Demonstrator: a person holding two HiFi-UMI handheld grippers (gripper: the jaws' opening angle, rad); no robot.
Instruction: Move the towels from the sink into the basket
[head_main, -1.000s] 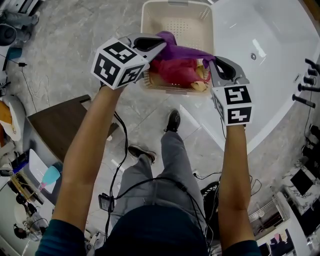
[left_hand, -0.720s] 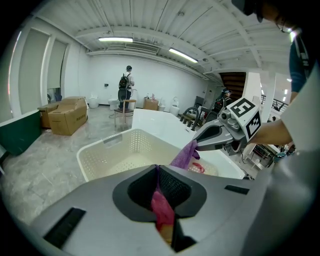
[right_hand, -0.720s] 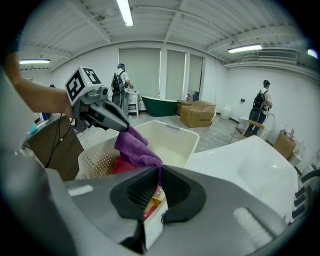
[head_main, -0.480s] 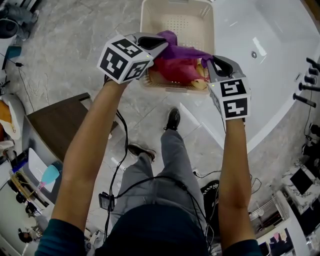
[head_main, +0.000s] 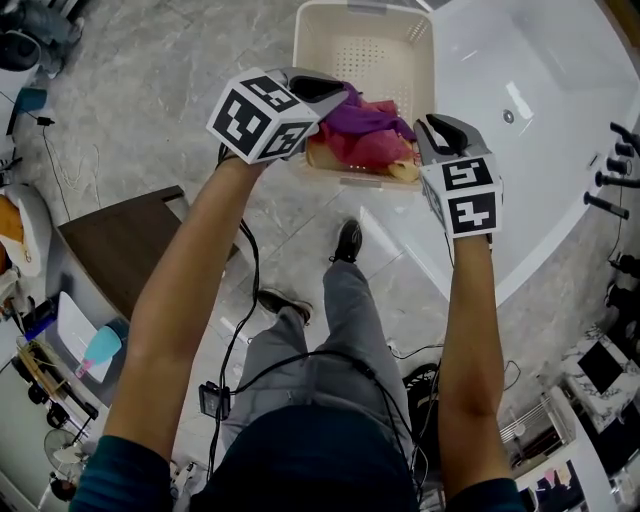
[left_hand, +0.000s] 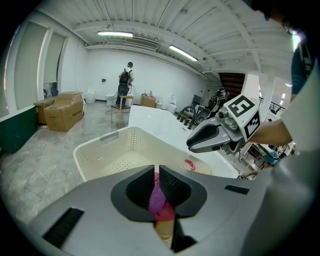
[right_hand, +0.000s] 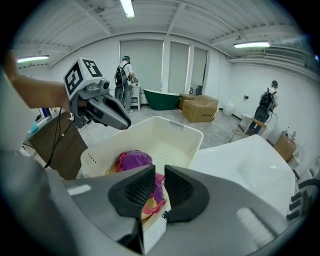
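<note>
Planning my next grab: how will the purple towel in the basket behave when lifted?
Probably floppy: the purple towel lies crumpled in folds. Likely light, being thin cloth. It may drag the pink towel beneath it, since they overlap.

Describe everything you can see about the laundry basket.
The basket is a cream, plastic-looking rectangular bin with rounded corners, rows of small holes in its walls and floor, and a handle slot in the far rim. It stands upright on the grey marbled floor, right beside the white sink. Its far half is bare. The near end holds a purple towel heaped over a pink towel, with a yellowish towel at the near wall.
</note>
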